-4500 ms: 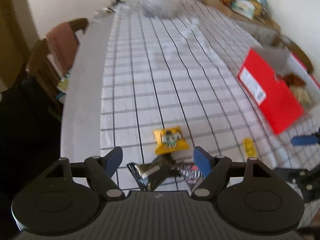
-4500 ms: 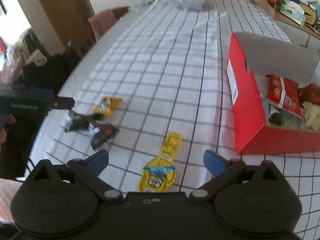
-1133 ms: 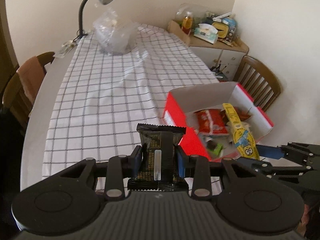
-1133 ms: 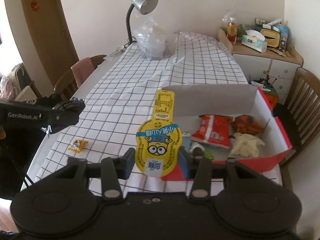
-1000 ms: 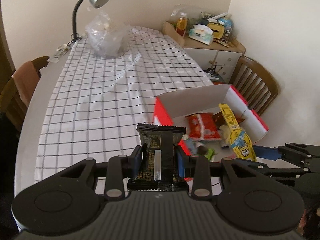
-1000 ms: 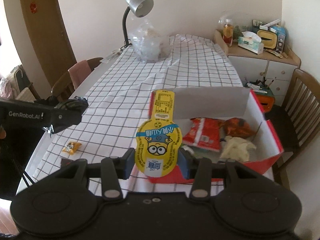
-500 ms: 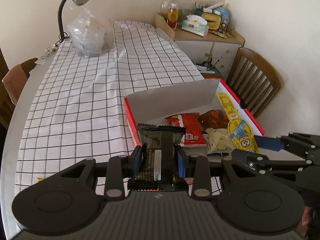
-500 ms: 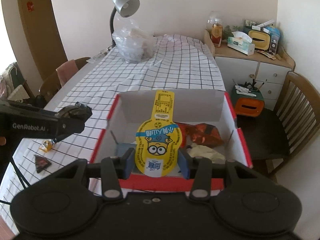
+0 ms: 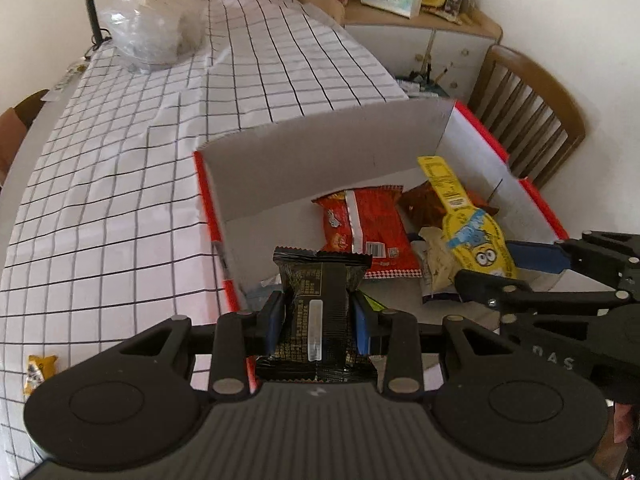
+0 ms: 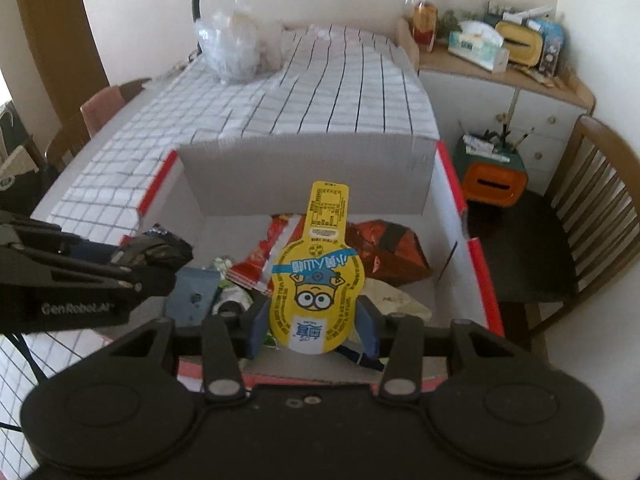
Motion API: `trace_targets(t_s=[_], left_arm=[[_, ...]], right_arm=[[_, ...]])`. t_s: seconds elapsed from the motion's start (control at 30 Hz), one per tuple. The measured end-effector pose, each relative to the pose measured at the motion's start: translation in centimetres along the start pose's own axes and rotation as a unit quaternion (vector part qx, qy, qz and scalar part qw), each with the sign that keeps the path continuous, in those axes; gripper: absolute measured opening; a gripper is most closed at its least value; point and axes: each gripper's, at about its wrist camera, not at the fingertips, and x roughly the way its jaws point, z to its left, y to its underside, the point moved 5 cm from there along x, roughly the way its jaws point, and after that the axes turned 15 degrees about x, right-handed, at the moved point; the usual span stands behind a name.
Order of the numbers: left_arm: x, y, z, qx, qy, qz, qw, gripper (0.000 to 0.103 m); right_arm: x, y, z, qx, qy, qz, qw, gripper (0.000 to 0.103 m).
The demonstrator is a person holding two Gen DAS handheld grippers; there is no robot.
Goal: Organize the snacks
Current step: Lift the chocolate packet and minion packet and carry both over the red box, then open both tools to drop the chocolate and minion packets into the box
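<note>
Left wrist view: the left hand-held gripper (image 9: 318, 316) is clamped on a black foil snack packet with gold print (image 9: 320, 312), its 2 blue pads pressing the packet's sides, and the packet stands upright between them. It hangs over the near left corner of an open red cardboard box with a white interior (image 9: 536, 204), which sits on the surface covered by a white cloth with a black grid (image 9: 120, 184). Inside the box lie a red snack bag with a silver seam (image 9: 360, 224), a brown crinkled wrapper (image 9: 424, 204) and a pale crumpled wrapper (image 9: 436, 256). From the right, the right hand-held gripper (image 9: 516, 266) reaches over the box holding a yellow cartoon-face pouch with a long neck (image 9: 468, 224). A small yellow packet (image 9: 38, 372) lies on the cloth at the far left, well apart from the box. A clear plastic bag (image 9: 152, 28) sits at the far end of the surface, and a wooden chair (image 9: 532, 120) stands beyond the box.

Right wrist view: the right hand-held gripper (image 10: 314, 326) grips the yellow cartoon-face pouch (image 10: 318, 280) by its round body, neck pointing up, above the near part of the red box (image 10: 476, 272). The red bag (image 10: 264, 264), brown wrapper (image 10: 384, 256) and pale wrapper (image 10: 392, 296) lie beneath it, with a blue packet (image 10: 192, 296) nearer the left wall. The left hand-held gripper (image 10: 132, 264) enters from the left with the black packet (image 10: 160, 248), apparently over the box's left edge, though the blur leaves that uncertain.
</note>
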Motion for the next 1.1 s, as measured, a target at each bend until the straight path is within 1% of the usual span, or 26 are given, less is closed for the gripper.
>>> trace_targets(t_s=[0.27, 0.37, 0.53, 0.7, 0.83, 0.93, 1.0, 1.1], left_arm=[[3.8, 0.0, -0.6, 0.011, 0.001, 0.038, 0.9992, 0.034], [4.4, -0.1, -1.2, 0.026, 0.000, 0.041, 0.9988, 0.034], [4.9, -0.3, -1.8, 0.045, -0.019, 0.046, 0.9978, 0.035], [5.0, -0.4, -2.0, 0.051, -0.027, 0.047, 0.9972, 0.035], [4.9, -0.3, -1.9, 0.046, -0.025, 0.046, 0.9976, 0.036], [4.4, -0.1, -1.7, 0.041, -0.023, 0.039, 0.9981, 0.040], [3.7, 0.0, -1.6, 0.034, -0.021, 0.032, 0.9987, 0.041], [2.4, 0.1, -1.6, 0.032, -0.021, 0.020, 0.9991, 0.045]], right_arm=[[2.3, 0.5, 0.2, -0.009, -0.009, 0.035, 0.999, 0.045], [2.9, 0.6, -0.1, -0.009, -0.003, 0.042, 0.999, 0.045], [3.5, 1.0, -0.7, -0.001, -0.007, 0.054, 0.999, 0.044], [3.1, 1.0, -0.8, -0.005, -0.009, 0.051, 0.999, 0.045], [2.6, 1.0, -1.2, 0.002, -0.015, 0.049, 0.999, 0.047], [1.9, 0.9, -1.3, 0.006, -0.017, 0.041, 0.999, 0.054], [1.1, 1.0, -1.2, 0.006, -0.025, 0.035, 0.999, 0.064], [0.1, 1.1, -1.0, 0.003, -0.028, 0.026, 0.999, 0.069]])
